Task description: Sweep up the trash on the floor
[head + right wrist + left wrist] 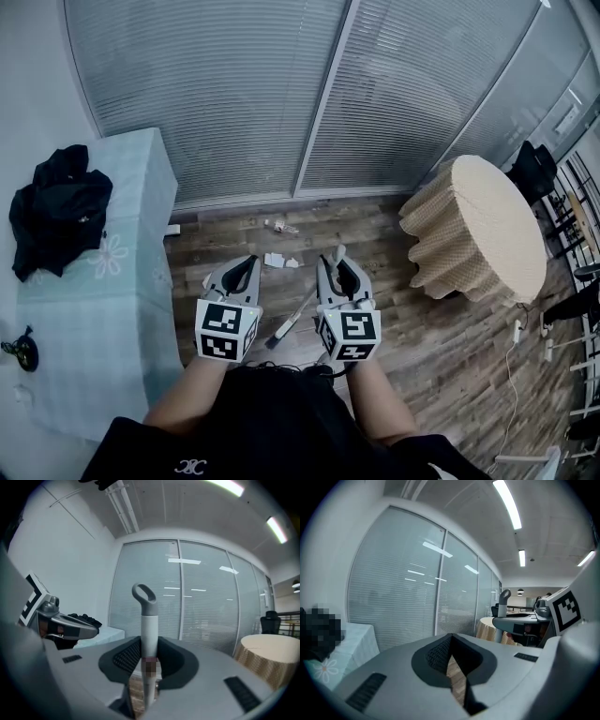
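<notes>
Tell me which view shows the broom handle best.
The right gripper view: the handle stands large between the shut jaws. The left gripper view shows its looped top; the head view its lower part.

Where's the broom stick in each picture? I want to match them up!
Head view: the broom slants down-left from the right gripper, near the centre.
Left gripper view: right of centre, loop end upright, above the round table.
Right gripper view: dead centre, upright, clamped between the jaws.
Shared landmark: the round table, right of centre in every view.
</notes>
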